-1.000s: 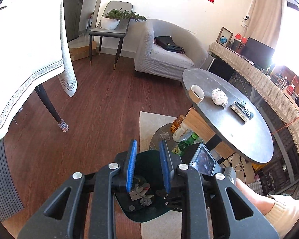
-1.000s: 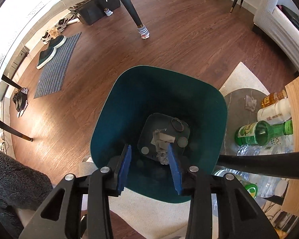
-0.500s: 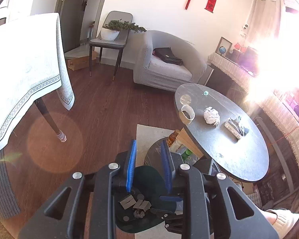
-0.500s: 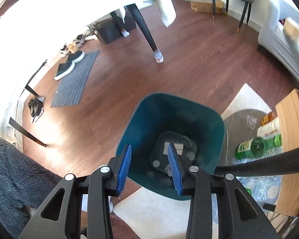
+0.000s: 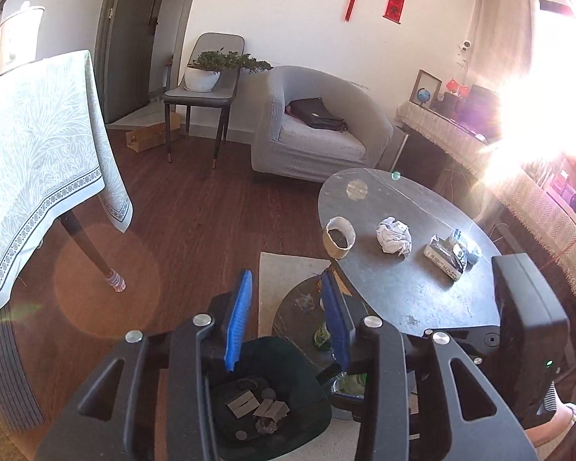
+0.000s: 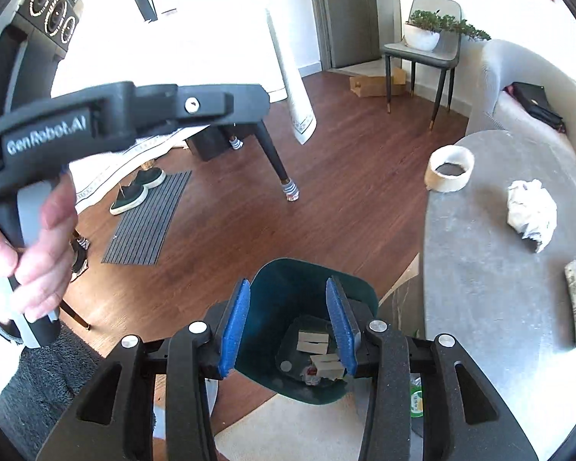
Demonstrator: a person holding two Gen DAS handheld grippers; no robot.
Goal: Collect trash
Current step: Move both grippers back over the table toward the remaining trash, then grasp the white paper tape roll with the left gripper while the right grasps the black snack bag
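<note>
Hovering over the green bin (image 6: 311,330), right gripper (image 6: 288,324) with jaws parted and nothing between the blue pads; jaws just eased a little wider. Left gripper (image 5: 286,317) likewise empty, jaws just opened, gap between pads clear, bin (image 5: 284,395) below and ahead of it in the left wrist view. Left gripper body and the hand (image 6: 30,246) holding it also visible at upper left of right wrist view.

Inside bin: several scraps of paper or card (image 6: 318,349) lying on the bottom, plus small crumpled bits; judged as trash already collected.

Outward, on the dark oval counter (image 5: 422,292): crumpled white paper ball (image 5: 393,236) near the middle, paper cup (image 5: 340,238) close to the near edge, a flat packet-like item (image 5: 451,255) further right, contents too small to identify. None touching another.

Below counter: bottles partly hidden behind gripper; unclear whether trash.

Judgement: task partly done. First drop complete, both grippers free. Remaining: paper ball at least, probably cup. Packet doubtful.
</note>
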